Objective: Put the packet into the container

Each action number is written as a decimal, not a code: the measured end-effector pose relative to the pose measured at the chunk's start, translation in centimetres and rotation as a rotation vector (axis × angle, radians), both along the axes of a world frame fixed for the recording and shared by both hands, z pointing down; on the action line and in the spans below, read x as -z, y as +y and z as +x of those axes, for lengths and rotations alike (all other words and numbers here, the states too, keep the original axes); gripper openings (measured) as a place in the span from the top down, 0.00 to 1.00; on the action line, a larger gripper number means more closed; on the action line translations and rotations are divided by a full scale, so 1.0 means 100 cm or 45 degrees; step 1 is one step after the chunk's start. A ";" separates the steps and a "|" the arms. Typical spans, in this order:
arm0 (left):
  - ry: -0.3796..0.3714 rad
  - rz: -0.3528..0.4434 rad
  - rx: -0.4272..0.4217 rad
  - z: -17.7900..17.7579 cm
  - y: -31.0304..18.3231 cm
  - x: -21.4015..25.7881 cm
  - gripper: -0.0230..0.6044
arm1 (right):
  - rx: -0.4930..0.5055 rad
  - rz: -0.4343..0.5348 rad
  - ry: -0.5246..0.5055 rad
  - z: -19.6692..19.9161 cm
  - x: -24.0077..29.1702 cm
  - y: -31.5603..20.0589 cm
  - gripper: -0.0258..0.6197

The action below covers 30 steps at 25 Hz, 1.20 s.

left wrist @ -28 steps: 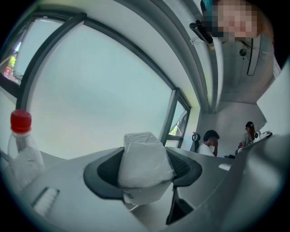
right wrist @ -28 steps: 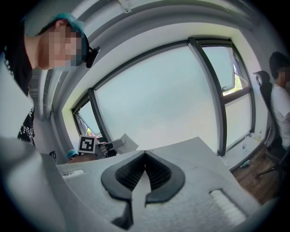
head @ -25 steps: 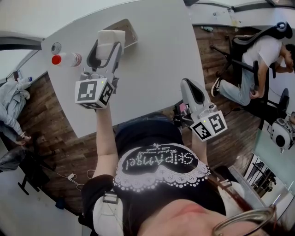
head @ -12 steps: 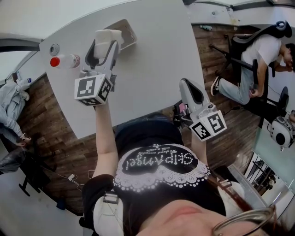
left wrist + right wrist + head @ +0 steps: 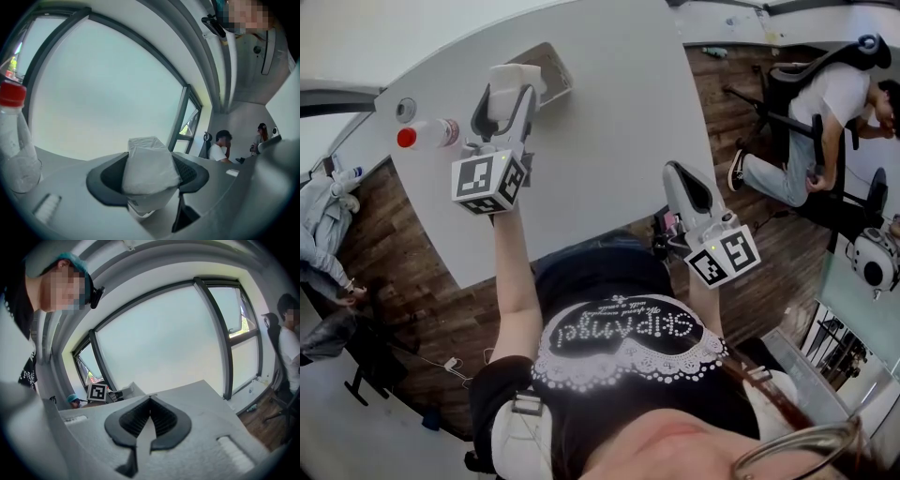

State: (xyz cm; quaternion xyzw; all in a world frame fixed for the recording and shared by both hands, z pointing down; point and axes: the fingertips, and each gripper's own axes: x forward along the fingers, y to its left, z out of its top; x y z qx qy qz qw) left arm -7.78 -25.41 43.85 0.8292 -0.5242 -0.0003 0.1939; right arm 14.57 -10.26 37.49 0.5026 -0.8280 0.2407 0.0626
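In the head view my left gripper (image 5: pixel 510 92) is shut on a white packet (image 5: pixel 516 75), which it holds over the near left edge of the shallow container (image 5: pixel 553 66) on the white table (image 5: pixel 609 122). In the left gripper view the packet (image 5: pixel 149 166) fills the gap between the dark pads, with both pressing on its sides. My right gripper (image 5: pixel 680 172) hangs at the table's near edge, off to the right. Its jaws are shut with nothing between them in the right gripper view (image 5: pixel 150 398).
A clear bottle with a red cap (image 5: pixel 427 136) lies left of the left gripper, with a small round can (image 5: pixel 406 110) beyond it. The bottle (image 5: pixel 14 140) stands at the left of the left gripper view. A person sits on a chair (image 5: pixel 825 112) at the right.
The left gripper has sunk a little with the packet still in it. The right gripper has kept still.
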 end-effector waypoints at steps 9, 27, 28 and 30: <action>-0.006 -0.019 -0.010 0.000 -0.011 -0.007 0.53 | -0.027 -0.019 0.005 0.004 -0.003 0.000 0.96; -0.003 -0.056 -0.028 0.011 -0.032 -0.030 0.53 | -0.053 -0.037 0.010 0.007 -0.005 -0.003 0.96; -0.008 -0.059 -0.030 0.012 -0.032 -0.032 0.53 | -0.054 -0.037 0.010 0.007 -0.005 -0.003 0.96; -0.020 -0.061 -0.033 0.012 -0.034 -0.036 0.53 | -0.055 -0.039 0.009 0.008 -0.005 -0.004 0.96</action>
